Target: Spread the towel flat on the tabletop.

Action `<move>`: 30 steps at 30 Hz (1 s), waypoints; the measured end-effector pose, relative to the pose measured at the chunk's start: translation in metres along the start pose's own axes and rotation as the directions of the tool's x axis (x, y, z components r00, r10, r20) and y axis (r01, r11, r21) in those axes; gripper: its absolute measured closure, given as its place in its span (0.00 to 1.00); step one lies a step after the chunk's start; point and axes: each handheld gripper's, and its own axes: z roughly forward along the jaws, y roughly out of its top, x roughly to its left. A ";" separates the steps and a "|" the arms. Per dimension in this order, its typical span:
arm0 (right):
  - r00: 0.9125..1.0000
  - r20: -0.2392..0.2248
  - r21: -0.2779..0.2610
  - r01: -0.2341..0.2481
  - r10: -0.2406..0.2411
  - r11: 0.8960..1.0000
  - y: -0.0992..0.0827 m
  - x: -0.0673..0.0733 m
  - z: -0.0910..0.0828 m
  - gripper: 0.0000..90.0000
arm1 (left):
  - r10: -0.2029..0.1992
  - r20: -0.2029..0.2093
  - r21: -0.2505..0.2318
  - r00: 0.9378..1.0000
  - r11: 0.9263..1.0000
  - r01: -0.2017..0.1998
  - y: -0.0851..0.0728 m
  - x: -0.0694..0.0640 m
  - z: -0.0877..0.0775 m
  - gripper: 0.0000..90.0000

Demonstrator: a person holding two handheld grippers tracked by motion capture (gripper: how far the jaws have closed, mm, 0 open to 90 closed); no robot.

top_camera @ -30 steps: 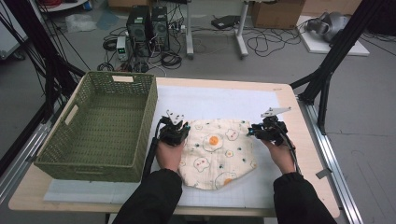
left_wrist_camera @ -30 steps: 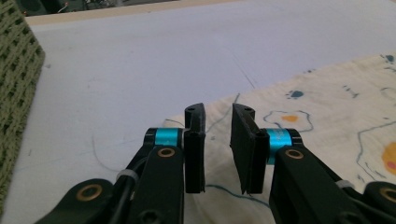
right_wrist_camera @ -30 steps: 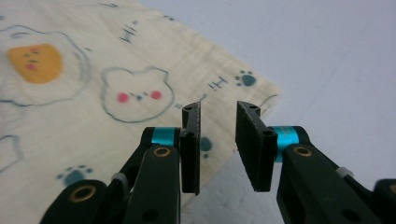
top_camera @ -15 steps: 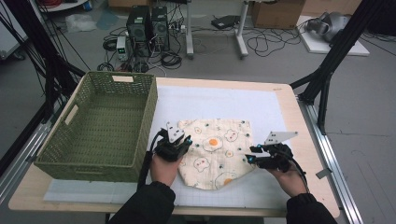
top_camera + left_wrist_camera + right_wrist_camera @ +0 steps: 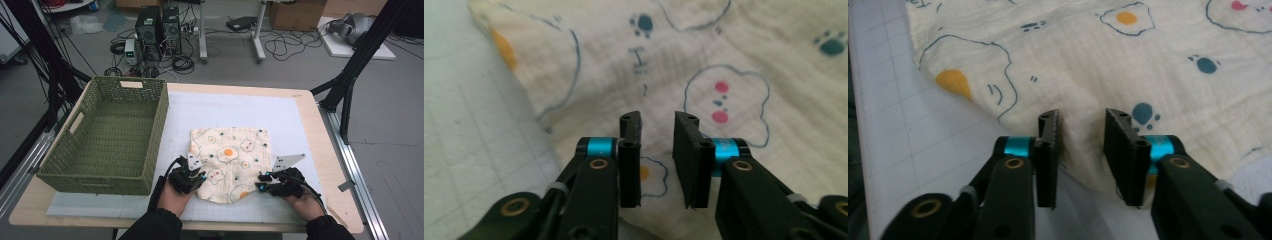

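Note:
A cream cloth [image 5: 231, 150] printed with fried eggs and paw marks lies spread on the white gridded mat [image 5: 235, 107]. Its far edge is straight and its near edge is rumpled. My left gripper [image 5: 198, 174] sits at the cloth's near left edge. Its jaws have just been closing, and in the left gripper view [image 5: 656, 120] a narrow gap remains with cloth [image 5: 734, 60] beneath it. My right gripper [image 5: 260, 181] sits at the near right edge. Its jaws have also just been closing, and the right gripper view [image 5: 1080, 117] shows them apart over the cloth's hem [image 5: 1083, 65].
A green woven basket [image 5: 159, 125] stands on the left part of the table, close to the left gripper. Bare mat lies beyond and to the right of the cloth. Cables, computer cases and stand legs are on the floor behind the table.
Both hands have drawn back toward the near table edge, from the cloth's middle to its near corners. The cloth now lies flatter and squarer, with its far edge straightened.

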 end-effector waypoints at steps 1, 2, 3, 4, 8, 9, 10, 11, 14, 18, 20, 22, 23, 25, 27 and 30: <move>1.000 0.002 0.001 0.005 -0.005 1.000 0.001 -0.001 0.001 0.84 | -0.003 0.013 -0.005 1.000 1.000 0.003 0.000 0.001 0.000 0.88; 1.000 -0.009 0.008 0.006 -0.006 1.000 0.002 -0.003 0.001 0.92 | 0.006 0.019 -0.003 1.000 1.000 -0.006 0.000 0.001 0.000 0.94; 1.000 -0.027 0.014 -0.002 0.003 1.000 0.003 -0.003 0.002 0.96 | 0.000 0.024 0.001 1.000 1.000 0.000 0.001 0.002 0.000 0.98; 1.000 -0.026 0.021 0.003 -0.003 1.000 0.004 -0.003 0.001 0.96 | -0.009 0.025 0.002 1.000 1.000 0.009 0.001 0.003 0.000 0.98; 1.000 -0.027 0.021 0.017 -0.017 1.000 0.012 0.000 -0.010 0.97 | -0.032 0.015 -0.051 0.999 0.998 0.033 0.004 0.006 -0.010 0.99; 0.999 -0.029 0.007 0.019 -0.019 1.000 0.015 -0.001 -0.014 0.97 | -0.040 0.016 -0.059 0.999 0.997 0.041 0.006 0.008 -0.012 0.99; 0.999 -0.036 0.003 0.009 -0.008 1.000 0.018 0.000 -0.018 0.97 | -0.047 0.013 -0.065 0.999 0.997 0.047 0.008 0.009 -0.013 0.99; 0.999 -0.030 -0.004 0.012 -0.012 1.000 0.021 -0.001 -0.020 0.97 | -0.056 0.009 -0.073 0.998 0.996 0.057 0.010 0.012 -0.014 0.99; 1.000 -0.019 -0.001 -0.005 0.005 1.000 0.038 -0.008 -0.021 0.96 | -0.078 -0.014 -0.071 0.997 0.995 0.077 0.014 0.019 -0.011 0.99; 1.000 0.001 0.052 -0.017 0.017 0.998 0.054 -0.020 -0.001 0.96 | -0.120 -0.036 -0.070 0.992 0.991 0.117 0.014 0.025 0.004 0.99; 1.000 0.010 0.093 -0.025 0.024 0.995 0.059 -0.027 0.015 0.96 | -0.123 -0.049 -0.072 0.991 0.990 0.119 0.014 0.025 0.009 0.99; 0.999 0.027 0.130 -0.045 0.042 0.991 0.063 -0.033 0.033 0.96 | -0.109 -0.062 -0.053 0.992 0.993 0.106 0.014 0.026 0.016 0.99; 0.999 0.028 0.132 -0.046 0.043 0.990 0.063 -0.036 0.039 0.96 | -0.108 -0.068 -0.048 0.992 0.993 0.105 0.013 0.026 0.019 0.99; 0.997 0.021 0.102 -0.080 0.078 0.992 0.067 -0.041 0.044 0.96 | -0.114 -0.070 -0.060 0.991 0.992 0.110 0.014 0.027 0.021 0.99; 0.997 0.025 0.094 -0.070 0.068 0.993 0.068 -0.042 0.045 0.93 | -0.106 -0.074 -0.063 0.992 0.993 0.101 0.013 0.026 0.018 0.98; 0.998 0.028 0.073 -0.053 0.051 0.996 0.066 -0.039 0.037 0.90 | -0.112 -0.065 -0.086 0.992 0.991 0.107 0.013 0.026 0.012 0.94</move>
